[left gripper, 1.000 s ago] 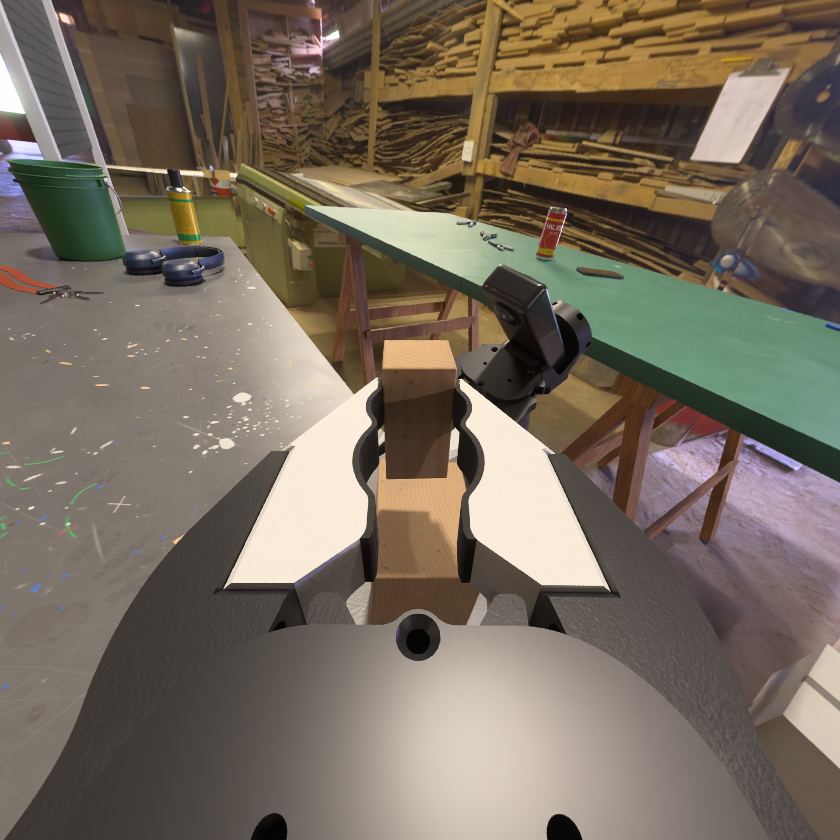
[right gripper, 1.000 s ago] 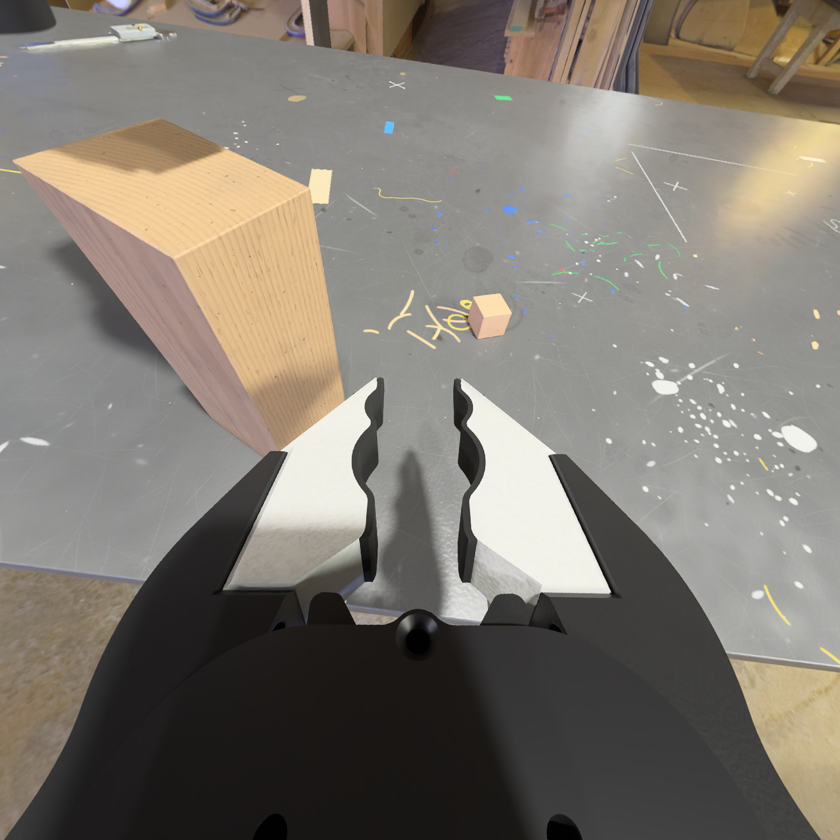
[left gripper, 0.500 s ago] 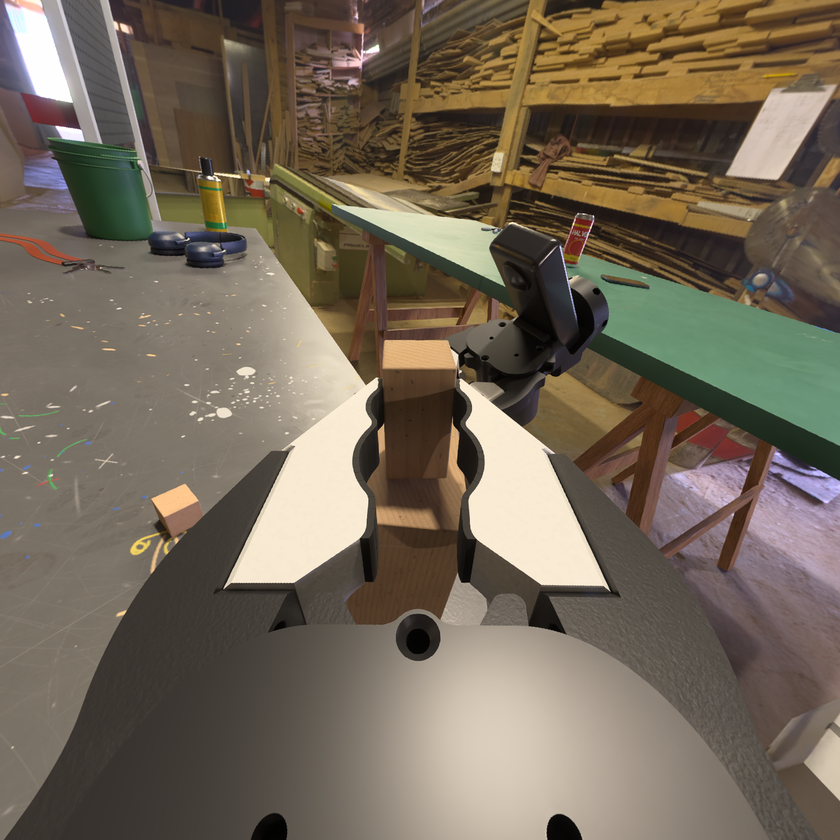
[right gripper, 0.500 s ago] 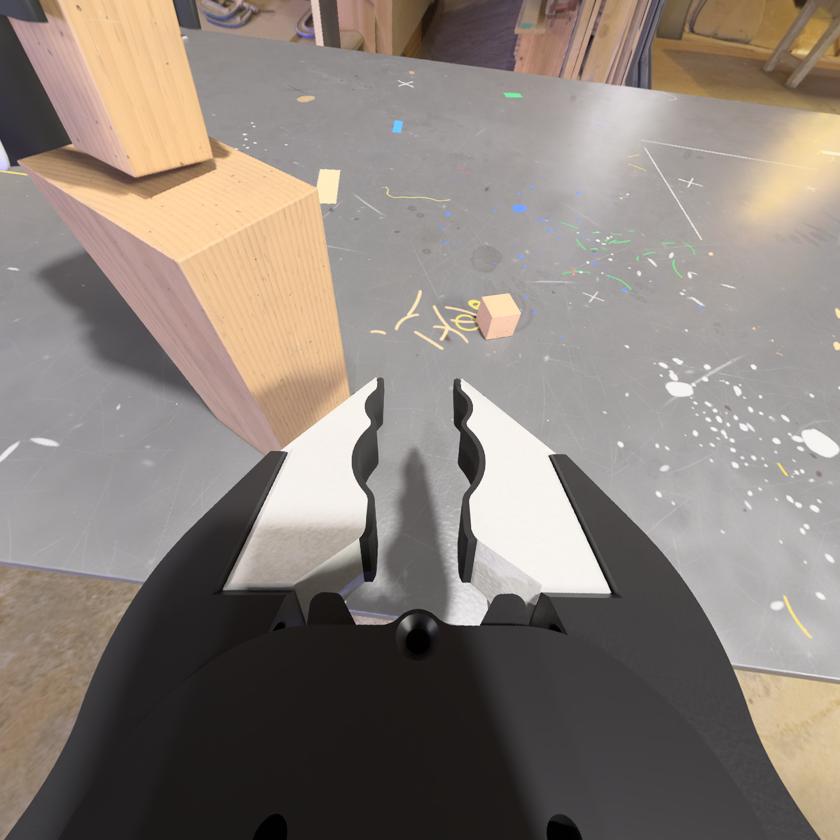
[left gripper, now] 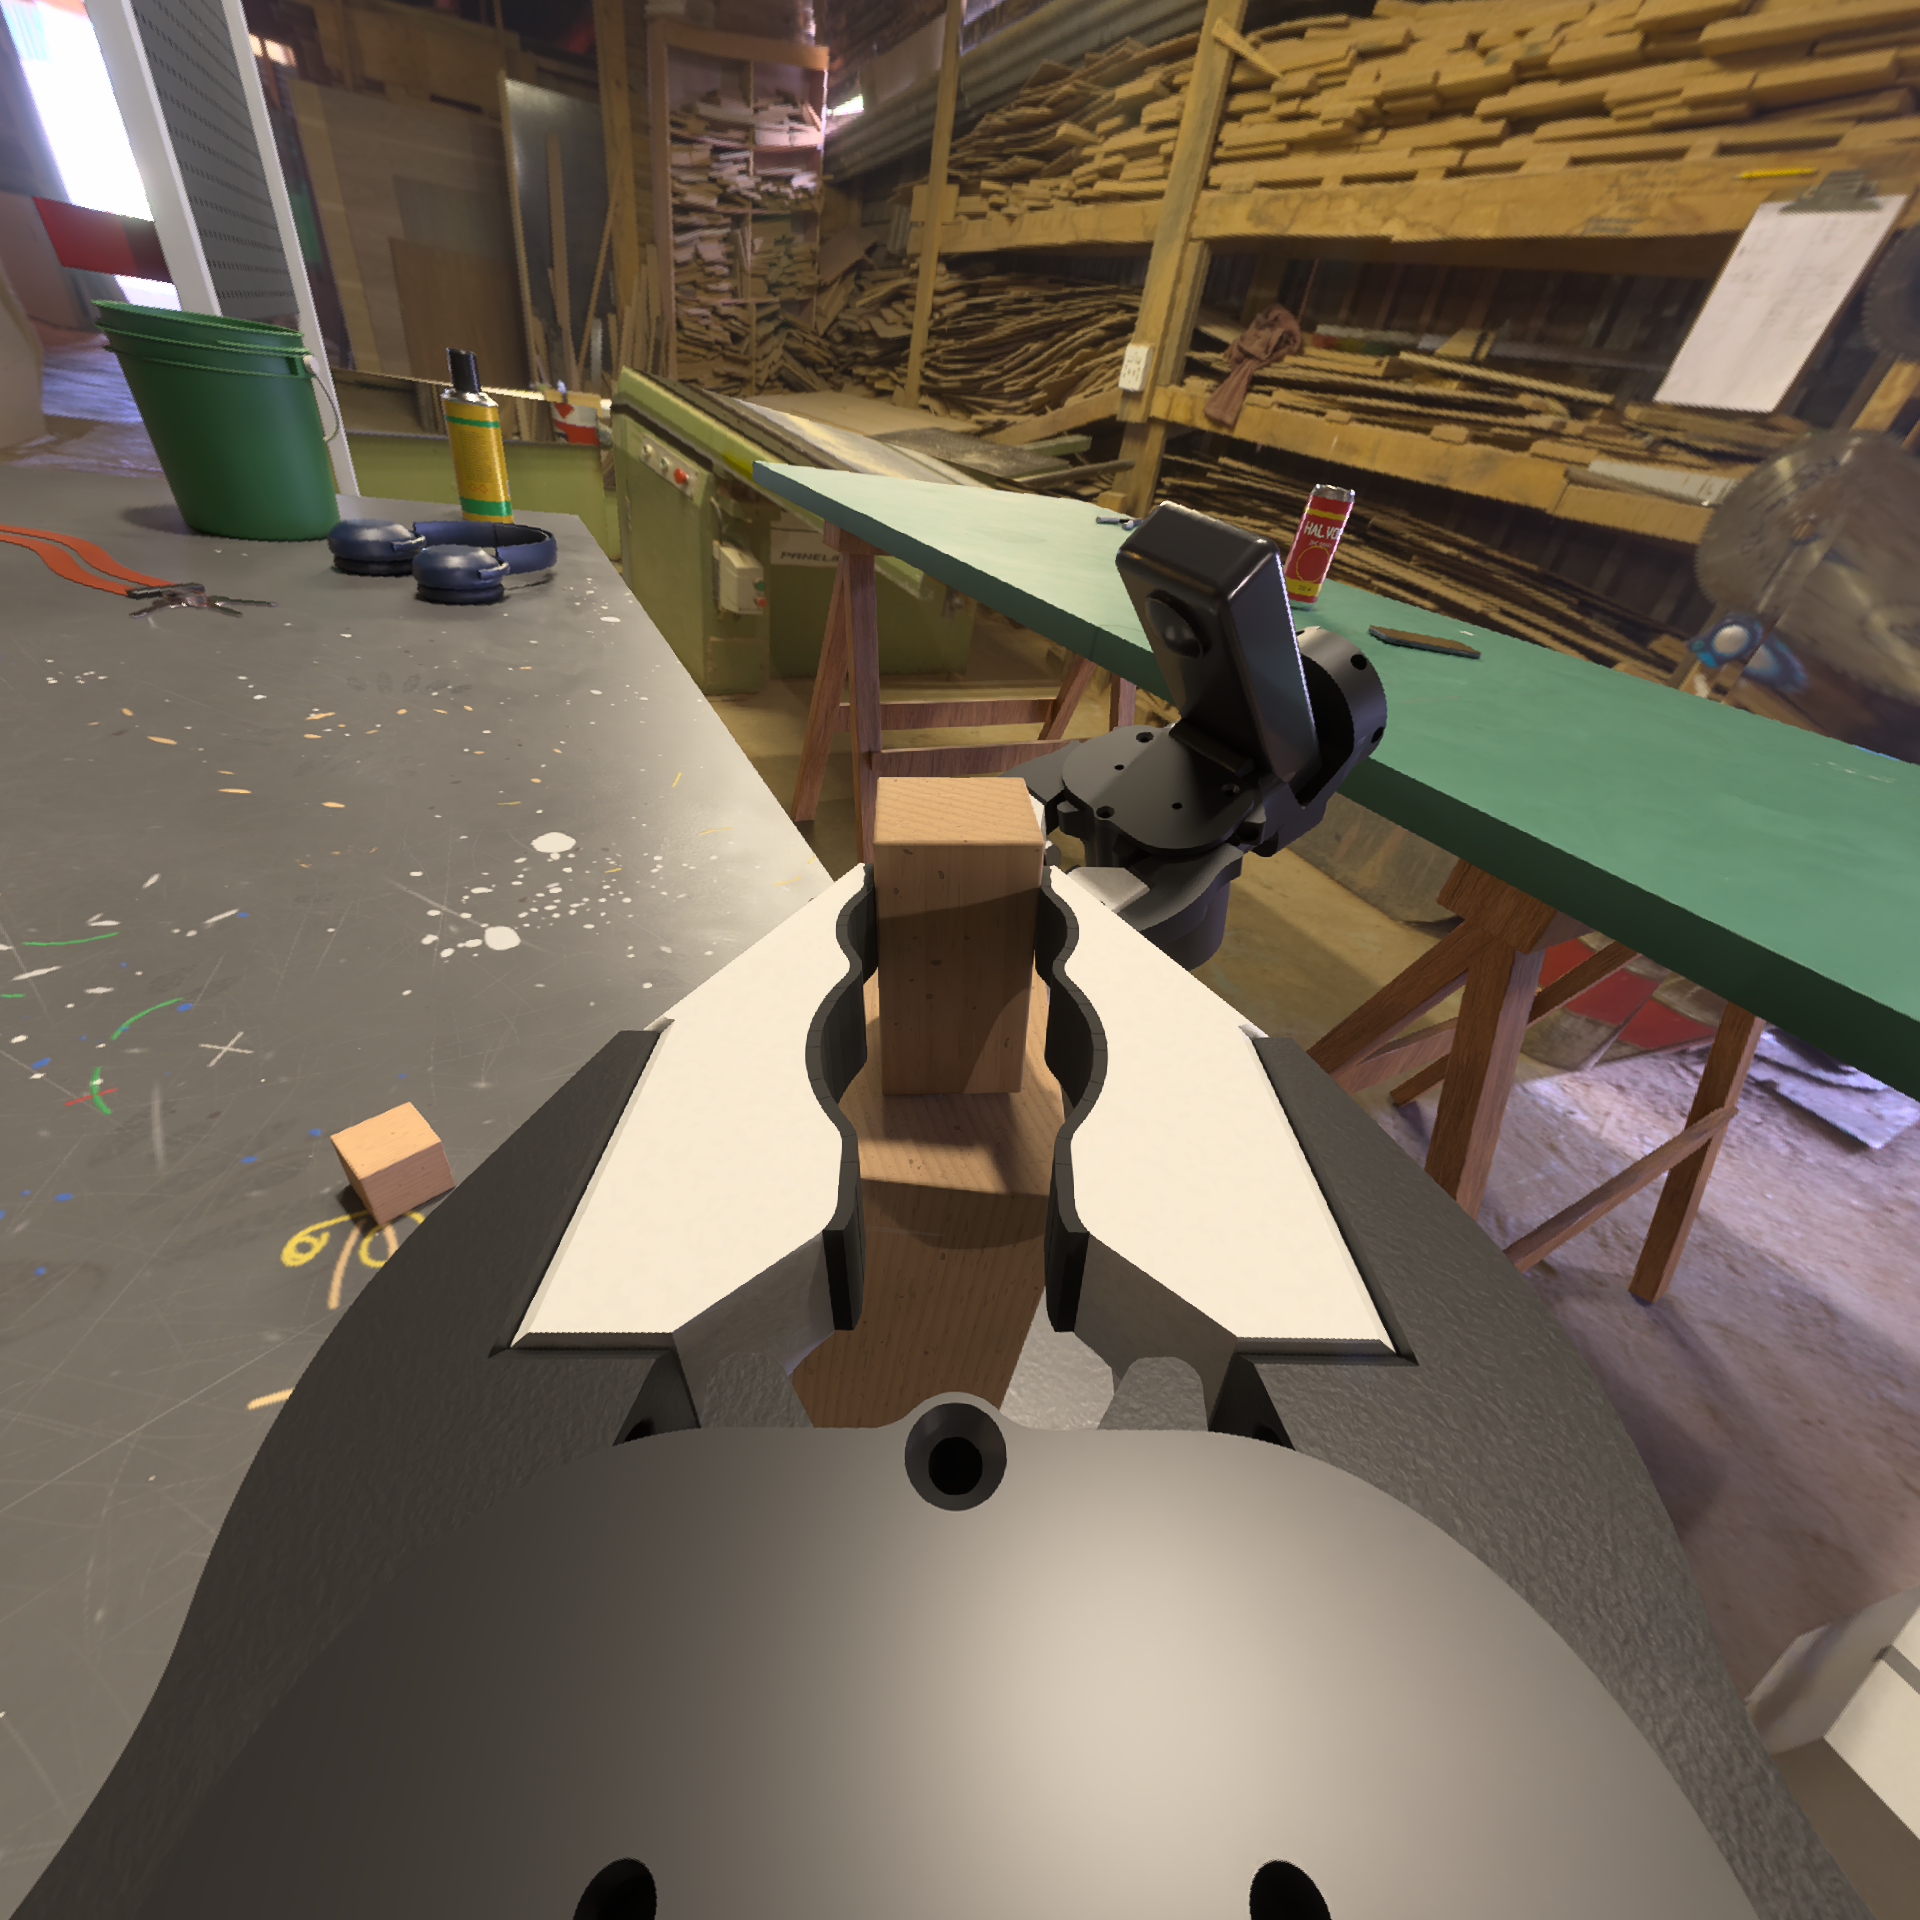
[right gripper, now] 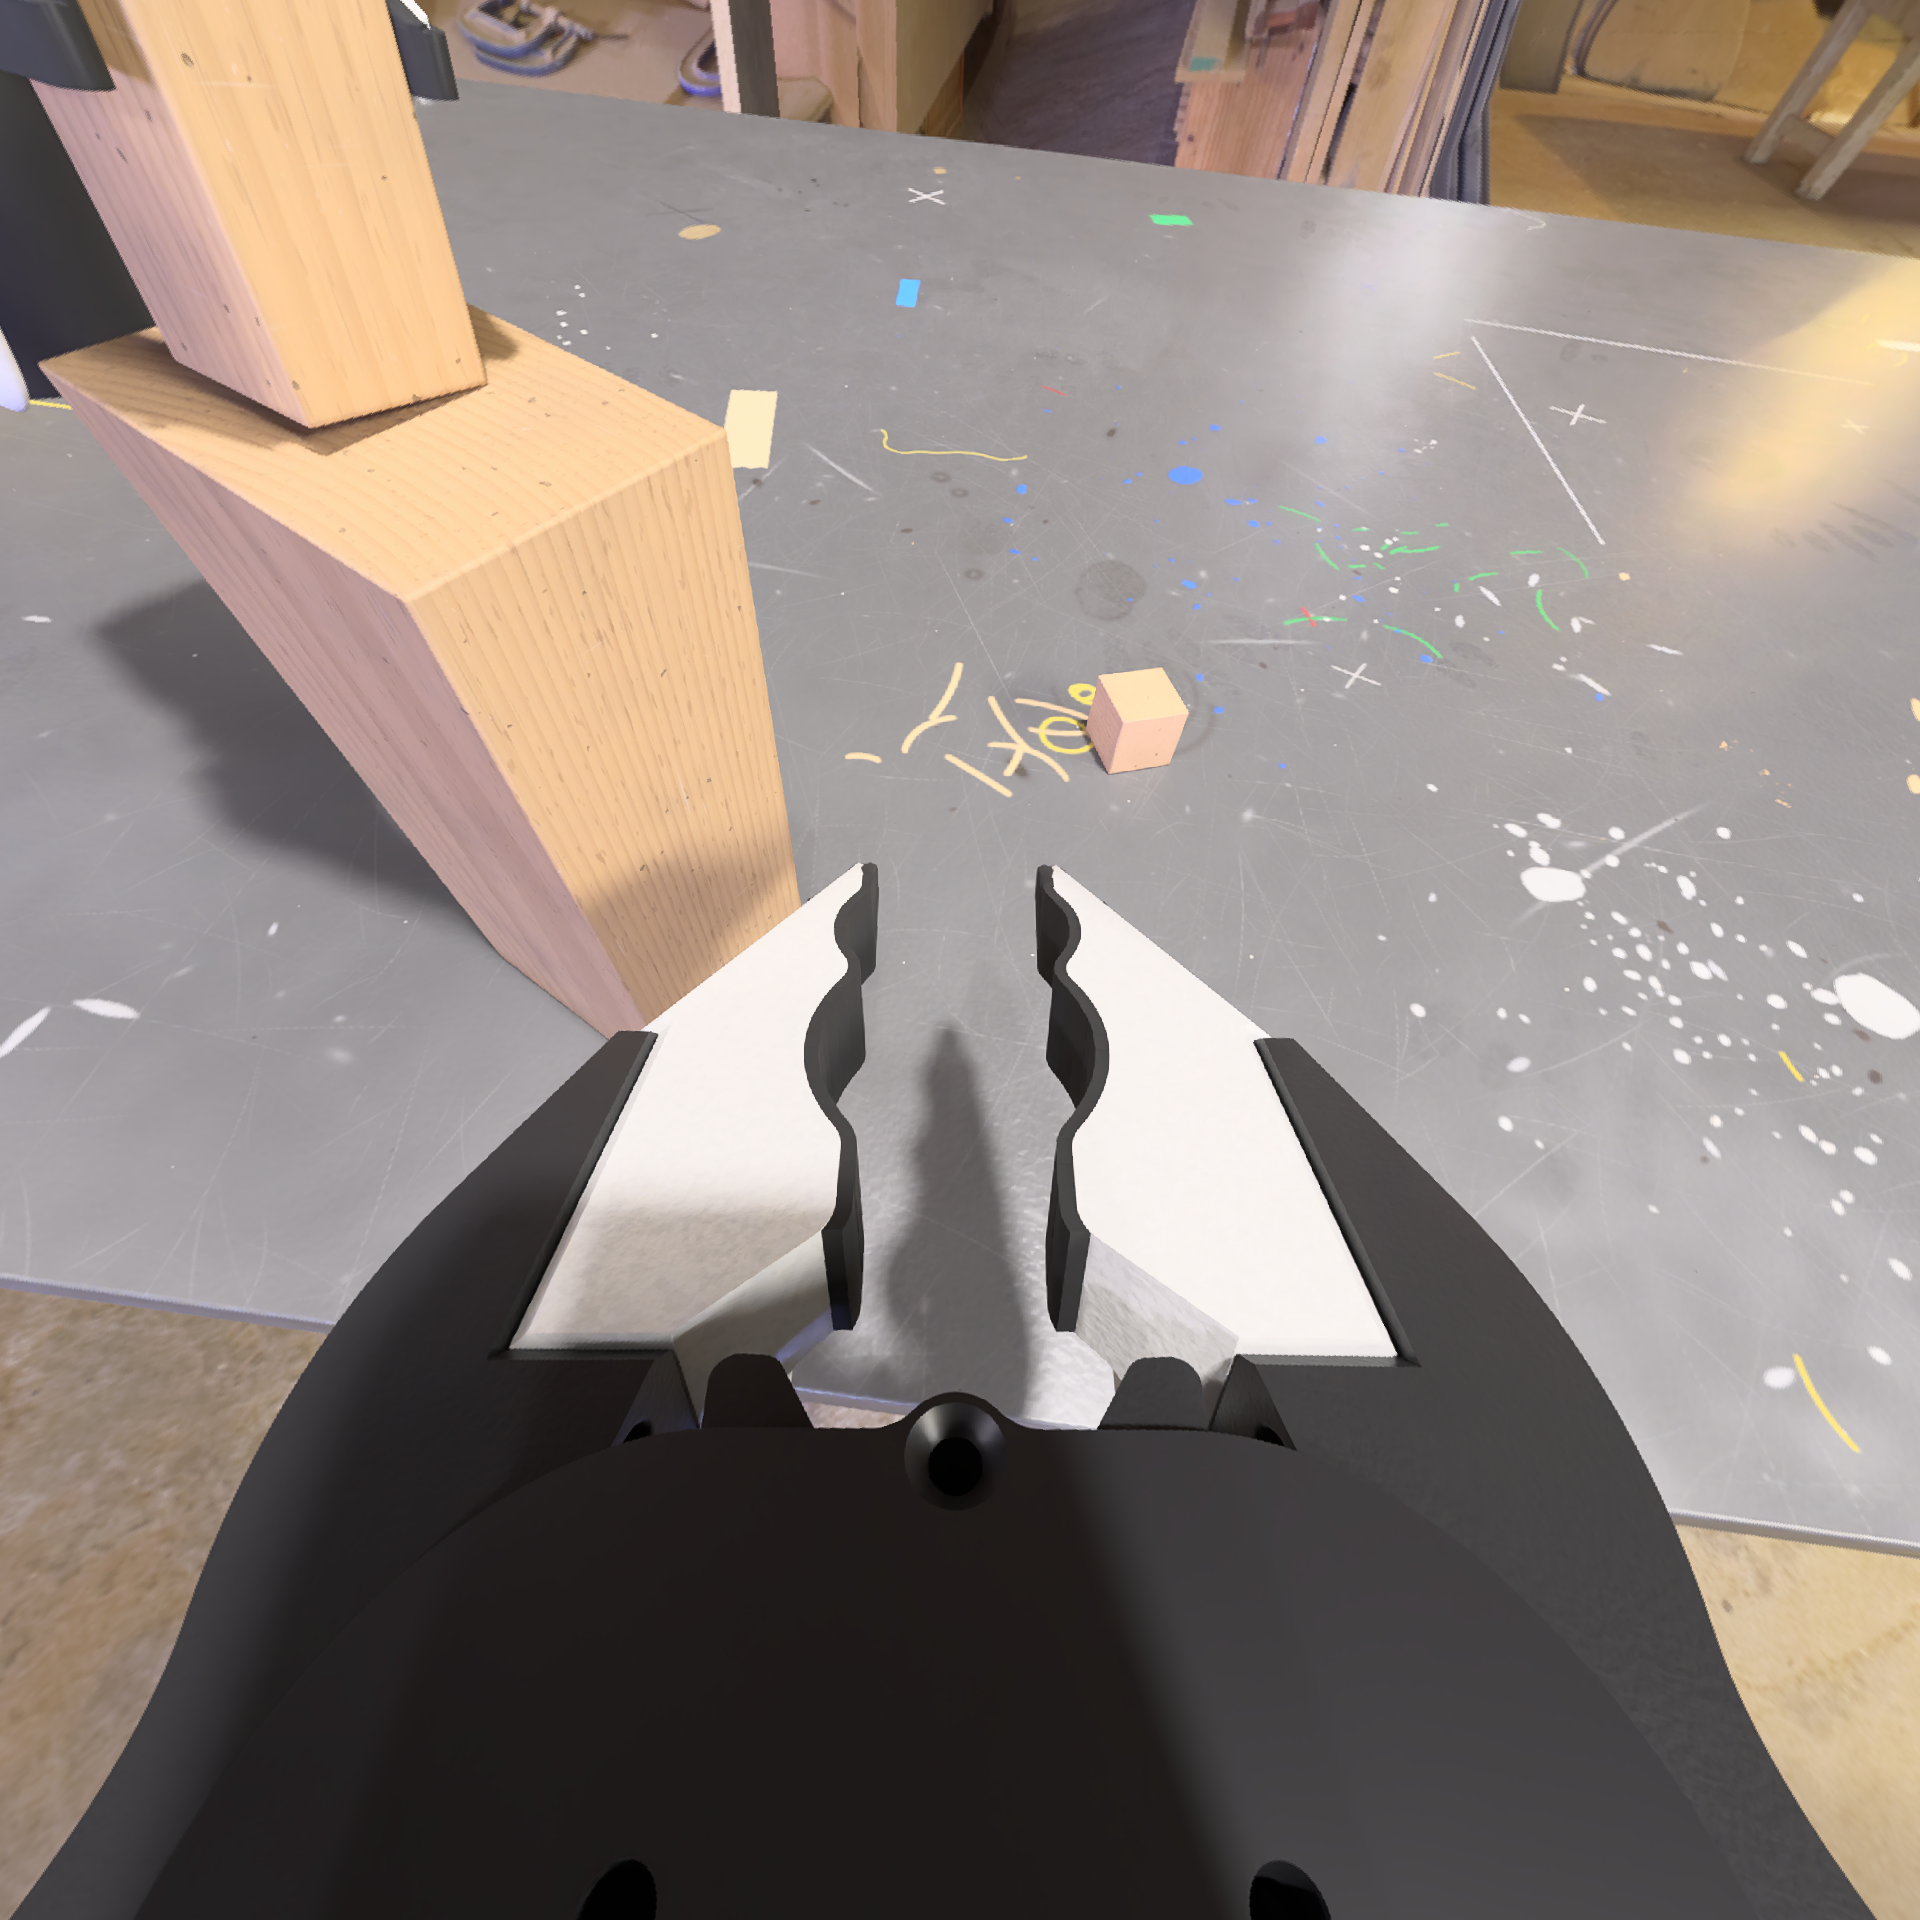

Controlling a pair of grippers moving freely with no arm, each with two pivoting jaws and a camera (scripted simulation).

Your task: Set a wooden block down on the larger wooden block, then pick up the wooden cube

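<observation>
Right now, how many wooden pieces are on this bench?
3: a block held in the left gripper, the larger block under it, and a small cube alone on the bench.

My left gripper [left gripper: 956, 883] was clamped on a block [left gripper: 956, 956], both white fingers [left gripper: 727, 1122] pressed flat against its sides, the block standing upright between them and reaching past the tips. My right gripper [right gripper: 956, 883] hung tilted downward, its jaws parted with nothing between them. From my left side it [left gripper: 1205, 769] showed just beyond my fingertips, dark and angled toward me.
</observation>
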